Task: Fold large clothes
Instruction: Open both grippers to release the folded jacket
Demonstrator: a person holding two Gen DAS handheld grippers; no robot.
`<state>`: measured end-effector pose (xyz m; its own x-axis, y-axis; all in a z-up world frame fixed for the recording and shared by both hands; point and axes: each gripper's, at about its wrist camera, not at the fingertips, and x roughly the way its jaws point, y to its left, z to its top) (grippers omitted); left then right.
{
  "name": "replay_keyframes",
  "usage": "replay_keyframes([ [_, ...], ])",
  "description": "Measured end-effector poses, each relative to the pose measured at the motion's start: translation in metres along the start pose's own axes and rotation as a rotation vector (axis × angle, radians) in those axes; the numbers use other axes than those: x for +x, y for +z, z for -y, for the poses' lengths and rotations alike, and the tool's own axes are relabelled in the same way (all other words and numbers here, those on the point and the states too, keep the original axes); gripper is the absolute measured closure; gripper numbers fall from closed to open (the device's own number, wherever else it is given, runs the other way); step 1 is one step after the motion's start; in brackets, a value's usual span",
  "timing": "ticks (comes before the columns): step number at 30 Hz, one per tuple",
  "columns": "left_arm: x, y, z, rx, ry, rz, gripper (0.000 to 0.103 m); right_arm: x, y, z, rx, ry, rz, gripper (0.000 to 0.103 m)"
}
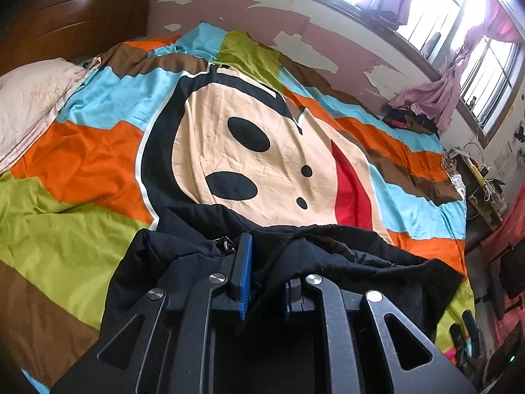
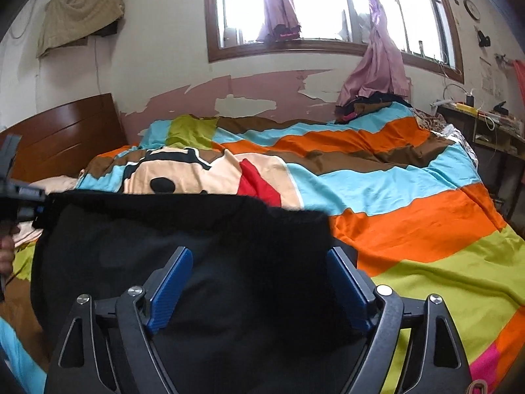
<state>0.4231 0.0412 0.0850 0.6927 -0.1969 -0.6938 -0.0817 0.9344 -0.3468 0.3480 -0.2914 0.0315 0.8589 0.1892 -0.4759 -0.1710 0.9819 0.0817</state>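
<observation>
A large black garment (image 1: pixel 344 262) lies at the near edge of a bed with a colourful striped cover (image 1: pixel 98 151). My left gripper (image 1: pixel 266 275) is shut on a bunched fold of the black garment; cloth fills the gap between its blue pads. In the right wrist view the black garment (image 2: pixel 197 229) spreads wide and flat in front. My right gripper (image 2: pixel 259 282) is open, its blue pads (image 2: pixel 170 289) wide apart on either side of the cloth. The left gripper (image 2: pixel 29 203) shows at the far left, holding the garment's corner.
A pale pillow (image 1: pixel 29 105) and wooden headboard (image 1: pixel 75 10) are at the left. A peeling wall and windows with purple curtains (image 2: pixel 380 55) lie behind the bed. A pile of clothes (image 2: pixel 370 101) sits at the far corner. A cluttered side table (image 2: pixel 482 121) stands at the right.
</observation>
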Motion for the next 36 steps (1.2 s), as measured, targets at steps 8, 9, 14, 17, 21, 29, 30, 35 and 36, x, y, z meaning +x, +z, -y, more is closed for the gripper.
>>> replay_keyframes([
  [8, -0.019, 0.007, 0.006, 0.0, -0.037, -0.066, 0.089, -0.019, -0.015, -0.016, -0.05, 0.059, -0.03, 0.009],
  [9, -0.021, 0.011, 0.005, -0.012, -0.051, -0.077, 0.089, -0.02, -0.018, -0.018, -0.058, 0.067, -0.033, 0.008],
  [14, -0.026, 0.019, 0.007, -0.03, -0.079, -0.12, 0.089, -0.027, -0.03, -0.025, -0.094, 0.086, -0.049, 0.004],
  [17, -0.023, 0.025, 0.007, -0.064, -0.118, -0.178, 0.089, -0.029, -0.036, -0.025, -0.099, 0.095, -0.063, 0.003],
  [21, -0.013, 0.037, -0.008, -0.159, -0.145, -0.322, 0.087, -0.03, -0.042, -0.026, -0.1, 0.12, -0.088, 0.003],
  [29, -0.071, 0.063, -0.013, -0.071, -0.038, -0.091, 0.022, -0.018, -0.049, -0.031, -0.142, 0.148, -0.135, 0.0],
  [30, -0.079, 0.063, -0.014, -0.077, -0.049, -0.061, 0.021, -0.016, -0.049, -0.033, -0.141, 0.153, -0.14, 0.0],
  [35, -0.084, 0.032, -0.005, 0.04, -0.045, -0.004, 0.02, -0.003, -0.055, -0.039, -0.119, 0.166, -0.156, 0.0],
  [36, -0.079, 0.016, 0.0, 0.087, -0.034, 0.012, 0.02, -0.001, -0.057, -0.04, -0.109, 0.165, -0.156, 0.0],
])
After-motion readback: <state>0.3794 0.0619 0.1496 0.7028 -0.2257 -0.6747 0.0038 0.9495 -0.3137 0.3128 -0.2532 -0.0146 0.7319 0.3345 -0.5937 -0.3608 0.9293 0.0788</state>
